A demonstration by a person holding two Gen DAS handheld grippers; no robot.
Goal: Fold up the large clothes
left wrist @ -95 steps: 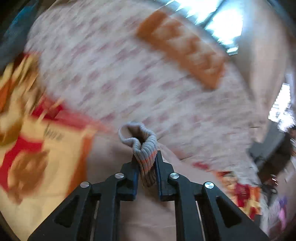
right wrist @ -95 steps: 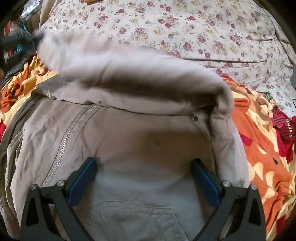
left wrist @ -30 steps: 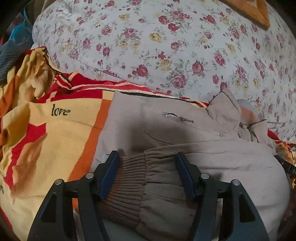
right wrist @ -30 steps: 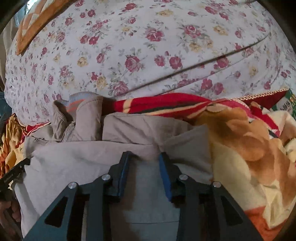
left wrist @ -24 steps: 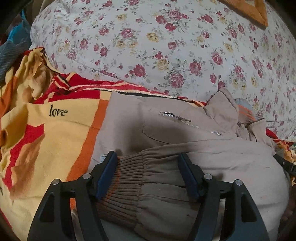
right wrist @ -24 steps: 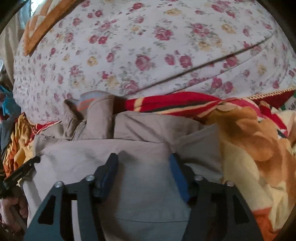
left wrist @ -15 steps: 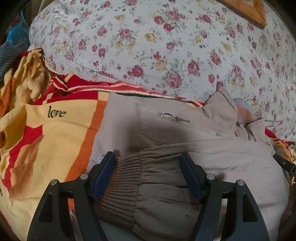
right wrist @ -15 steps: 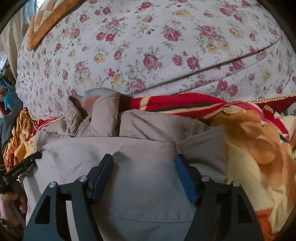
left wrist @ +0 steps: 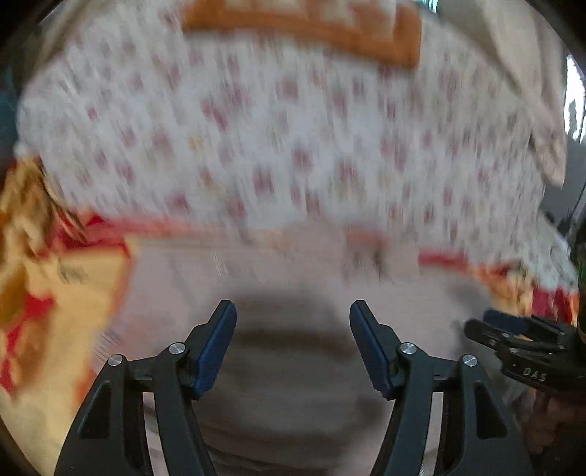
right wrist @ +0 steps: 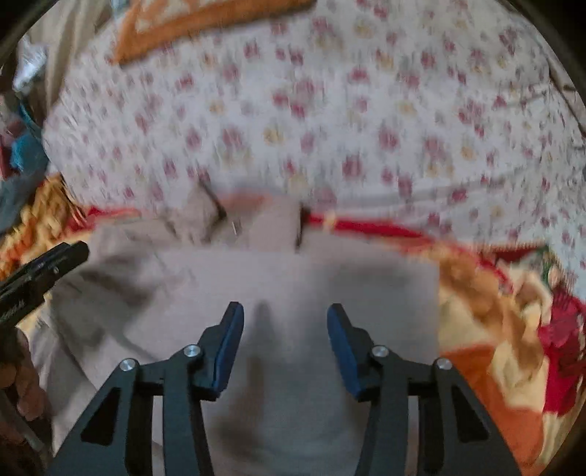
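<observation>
A beige zip jacket (left wrist: 293, 263) lies folded on the bed, blurred by motion in both views. Its collar (right wrist: 271, 219) points toward the floral quilt. My left gripper (left wrist: 293, 307) hovers over the jacket's near part, its jaws closing a little with nothing pinched between them. My right gripper (right wrist: 285, 307) hangs over the jacket's right half (right wrist: 366, 278), its jaws also closing, and no cloth rises between the blue pads. Each gripper shows at the edge of the other's view: the right gripper (left wrist: 476, 324) and the left gripper (right wrist: 78, 252).
A white quilt with red flowers (left wrist: 293, 128) fills the far side, with an orange patterned cushion (left wrist: 311, 29) on it. A yellow, red and orange blanket (left wrist: 55, 293) lies under the jacket and spreads to both sides (right wrist: 494, 348). A hand (right wrist: 25, 384) shows at the left.
Both grippers have pulled back and up from the jacket, so the views are now blurred. The left no longer straddles the ribbed cuff. The right jaws stand narrower than half a second ago.
</observation>
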